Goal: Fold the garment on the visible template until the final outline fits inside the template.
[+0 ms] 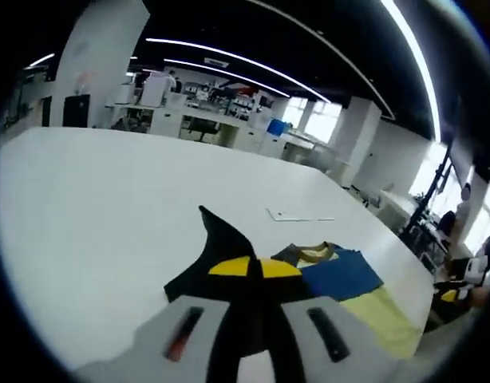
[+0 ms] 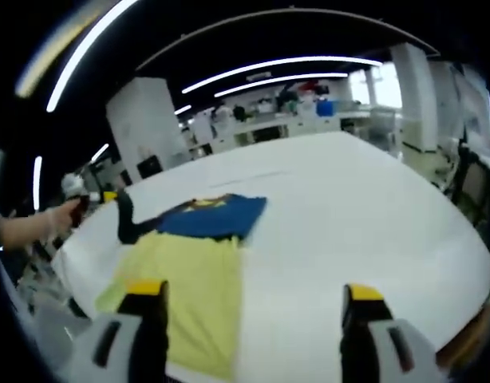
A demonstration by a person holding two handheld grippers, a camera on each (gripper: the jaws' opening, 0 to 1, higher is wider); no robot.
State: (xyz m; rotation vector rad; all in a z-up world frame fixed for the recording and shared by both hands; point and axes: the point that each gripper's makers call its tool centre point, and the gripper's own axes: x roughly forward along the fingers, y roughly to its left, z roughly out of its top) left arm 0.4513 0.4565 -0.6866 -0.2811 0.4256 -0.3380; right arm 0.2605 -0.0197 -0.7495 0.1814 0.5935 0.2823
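A shirt lies flat on the white table, with a blue upper part and a yellow lower part. Its black sleeve is pulled up into a peak. My left gripper is shut on that sleeve, its yellow tips pressed together. In the right gripper view the shirt sits left of centre, and the black sleeve is lifted at its far left corner by the left gripper. My right gripper is open above the yellow hem, jaws wide apart and holding nothing.
Thin corner lines are marked on the table beyond the shirt. A person's hand holds the left gripper. The table's edge curves off to the right. Desks, pillars and windows stand far behind.
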